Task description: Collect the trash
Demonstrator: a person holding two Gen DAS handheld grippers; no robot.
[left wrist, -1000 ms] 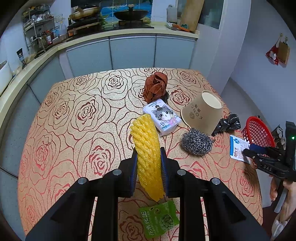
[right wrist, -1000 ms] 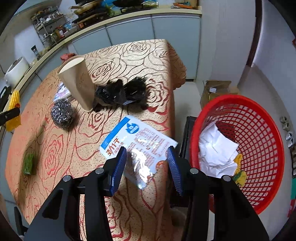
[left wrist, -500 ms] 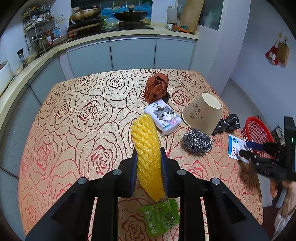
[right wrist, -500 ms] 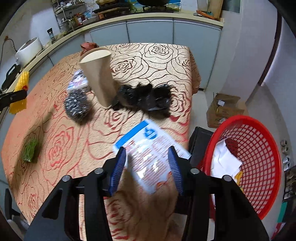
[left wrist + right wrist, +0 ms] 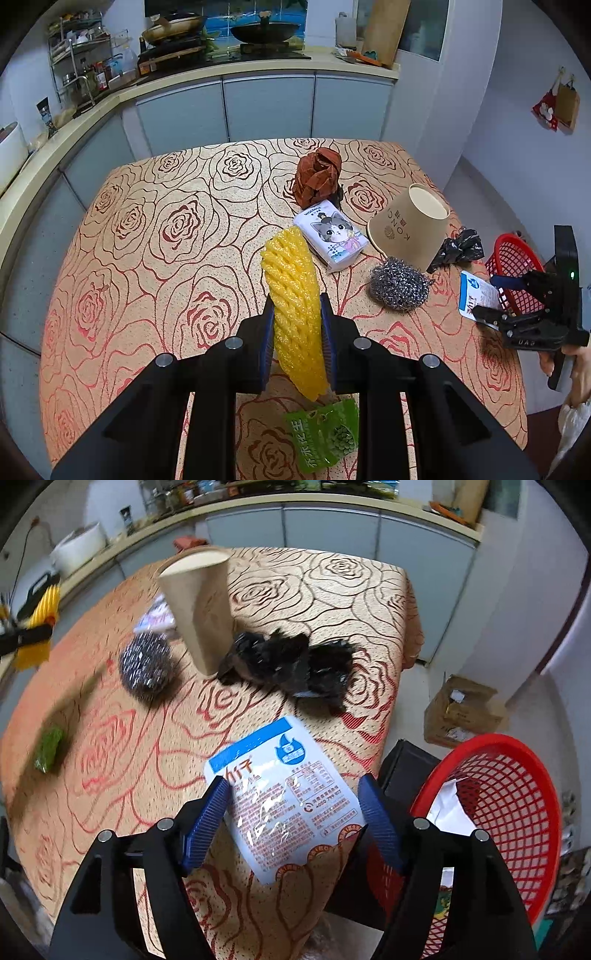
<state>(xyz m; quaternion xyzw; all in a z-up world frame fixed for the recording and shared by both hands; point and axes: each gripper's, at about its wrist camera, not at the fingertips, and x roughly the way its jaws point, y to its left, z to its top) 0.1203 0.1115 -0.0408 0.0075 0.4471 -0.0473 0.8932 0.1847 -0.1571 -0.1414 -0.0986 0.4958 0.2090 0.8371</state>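
My left gripper (image 5: 297, 325) is shut on a yellow foam fruit net (image 5: 291, 288), held above the rose-patterned table (image 5: 155, 236). A green snack packet (image 5: 325, 435) lies just below it. My right gripper (image 5: 291, 808) hovers over a white and blue wrapper (image 5: 284, 797) at the table's right edge; its jaws are opening and straddle the wrapper without pressing it. The right gripper (image 5: 517, 299) also shows at the far right of the left wrist view. A red mesh basket (image 5: 517, 805) with white paper inside stands on the floor beside the table.
On the table stand an upturned paper cup (image 5: 199, 605), a steel scourer (image 5: 146, 666), a crumpled black bag (image 5: 291, 664), a cat-print tissue pack (image 5: 332, 236) and a brown crumpled wrapper (image 5: 317, 177). A cardboard box (image 5: 461, 712) sits on the floor. Kitchen counters run behind.
The right gripper's jaws have spread wider and it has rolled, so the wrapper now lies between its blue pads. The left gripper with the foam net has stayed put.
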